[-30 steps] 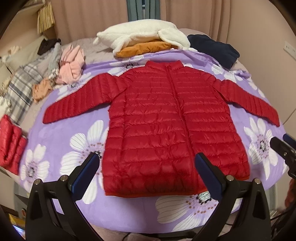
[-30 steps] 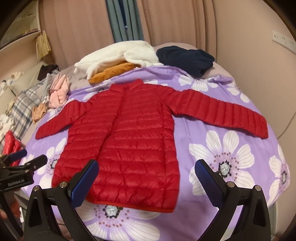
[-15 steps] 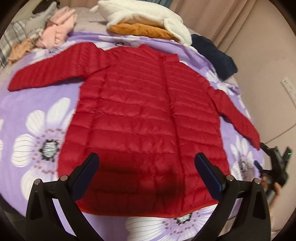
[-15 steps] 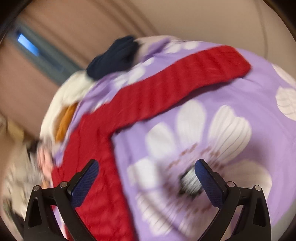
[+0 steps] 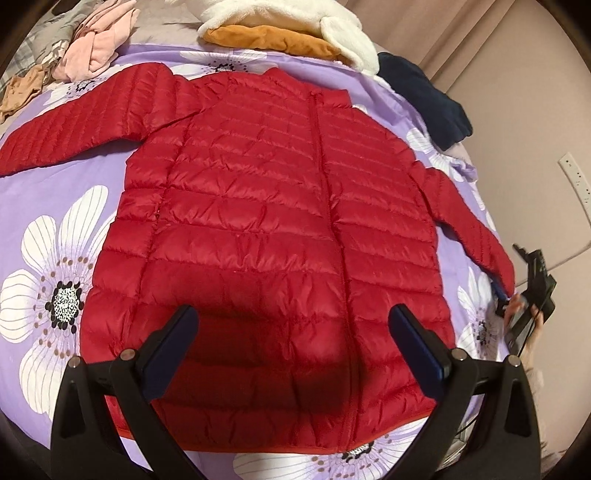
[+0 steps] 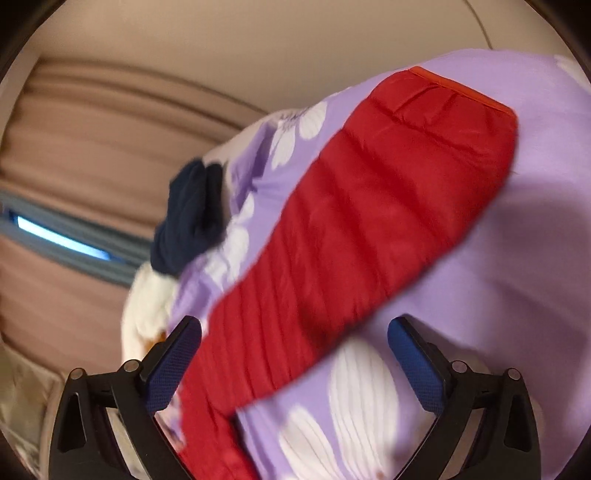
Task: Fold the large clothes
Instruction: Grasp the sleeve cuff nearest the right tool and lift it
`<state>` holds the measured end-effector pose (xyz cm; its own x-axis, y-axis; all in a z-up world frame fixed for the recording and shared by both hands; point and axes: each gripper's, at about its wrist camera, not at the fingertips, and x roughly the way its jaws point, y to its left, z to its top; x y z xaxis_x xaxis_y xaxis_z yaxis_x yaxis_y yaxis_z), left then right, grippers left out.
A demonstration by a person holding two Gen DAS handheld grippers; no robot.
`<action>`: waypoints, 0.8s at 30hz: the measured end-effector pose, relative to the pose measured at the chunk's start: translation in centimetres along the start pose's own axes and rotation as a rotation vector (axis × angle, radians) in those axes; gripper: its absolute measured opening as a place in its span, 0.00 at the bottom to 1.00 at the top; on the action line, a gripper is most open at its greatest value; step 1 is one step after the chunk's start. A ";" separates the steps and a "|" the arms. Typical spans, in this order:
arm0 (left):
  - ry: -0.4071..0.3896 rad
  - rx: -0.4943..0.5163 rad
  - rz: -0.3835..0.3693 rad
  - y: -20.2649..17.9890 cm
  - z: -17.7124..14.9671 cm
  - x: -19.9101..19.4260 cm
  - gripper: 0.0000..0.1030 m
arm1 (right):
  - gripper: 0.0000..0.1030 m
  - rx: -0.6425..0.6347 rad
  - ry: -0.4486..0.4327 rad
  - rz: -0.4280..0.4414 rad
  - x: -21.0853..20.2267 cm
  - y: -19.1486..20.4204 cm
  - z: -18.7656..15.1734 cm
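Covering most of a bed, a purple bedspread [image 5: 55, 206] printed with big white flowers carries a red padded jacket [image 5: 266, 229] laid flat, front up, sleeves spread toward the left and right edges and hem at the near edge. Only the left wrist view shows the whole jacket. It also shows a white fleece [image 5: 295, 14] over an orange garment [image 5: 269, 37] at the far edge, a dark blue garment [image 5: 424, 99] at the far right corner, and pink clothes [image 5: 99, 44] with a plaid cloth at the far left. The right wrist view, tilted and blurred, shows one sleeve [image 6: 369, 221] close up, its cuff lying on the bedspread, with the dark blue garment beyond.

The left gripper [image 5: 293, 350] hangs above the hem, its jaws spread wide and holding nothing. The right gripper [image 6: 293, 358] also has its jaws spread wide, with the sleeve running between them; whether it touches the sleeve cannot be told. In the left view it [image 5: 532, 295] sits beside the cuff at the right edge.

Beige curtains [image 6: 92, 129] and a plain wall stand behind the bed.
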<state>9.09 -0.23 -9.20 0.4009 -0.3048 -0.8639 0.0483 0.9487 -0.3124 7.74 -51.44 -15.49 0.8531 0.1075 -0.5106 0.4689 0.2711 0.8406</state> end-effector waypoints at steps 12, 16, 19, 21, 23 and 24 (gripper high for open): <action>0.013 -0.016 0.030 1.3 0.8 1.1 1.00 | 0.14 0.053 -0.108 -0.039 0.5 2.5 1.8; 0.000 -0.027 0.031 1.8 0.8 0.7 1.00 | 0.10 -0.076 -0.132 -0.044 -1.3 6.5 0.9; -0.015 -0.038 0.029 2.2 0.9 0.3 1.00 | 0.09 -0.226 -0.129 -0.025 -2.8 10.4 -0.2; -0.019 -0.055 0.024 2.6 0.9 0.0 1.00 | 0.09 -0.354 -0.124 -0.012 -4.4 13.9 -2.3; -0.027 -0.079 0.017 3.1 1.1 -0.3 1.00 | 0.09 -0.513 -0.120 -0.011 -5.2 18.6 -5.0; -0.036 -0.094 0.018 3.5 1.1 -0.7 1.00 | 0.09 -0.591 -0.117 -0.011 -5.0 20.9 -6.3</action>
<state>10.02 3.40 -9.25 0.4339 -0.2834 -0.8552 -0.0442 0.9414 -0.3344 11.81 -40.33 3.53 0.8840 0.0048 -0.4674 0.2999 0.7611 0.5752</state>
